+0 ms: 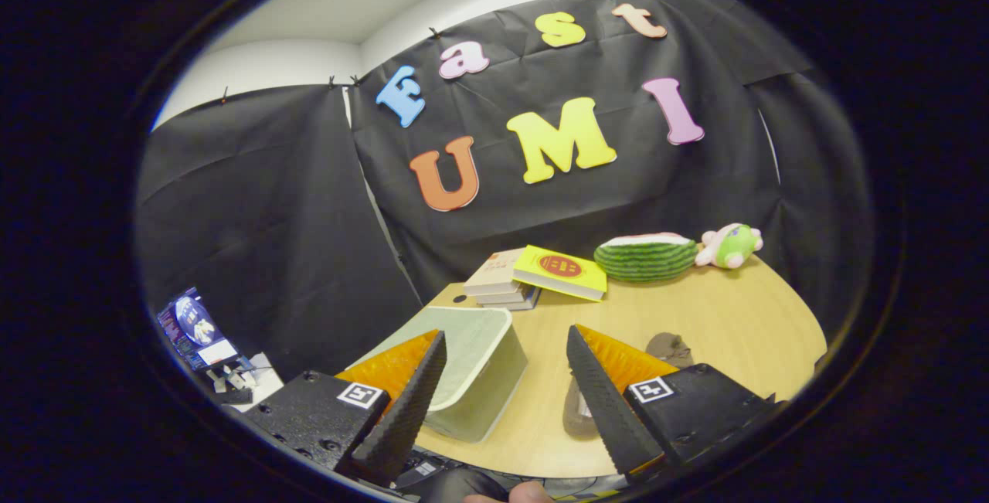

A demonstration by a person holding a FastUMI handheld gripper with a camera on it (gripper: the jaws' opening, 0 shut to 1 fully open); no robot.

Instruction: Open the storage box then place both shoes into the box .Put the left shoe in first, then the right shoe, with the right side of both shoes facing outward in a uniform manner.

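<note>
gripper (pixel 506 344) spread, holding nothing | storage box (pixel 471 364) between fingers, lid on | book (pixel 560 271) label unreadable

Gripper (pixel 506 356) camera raised above table (pixel 695 317), looking forward and down, near storage box (pixel 471 364)

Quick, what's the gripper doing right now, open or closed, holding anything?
Gripper: open, holding nothing; storage box and a shoe lie on the table between its spread fingers.
</note>
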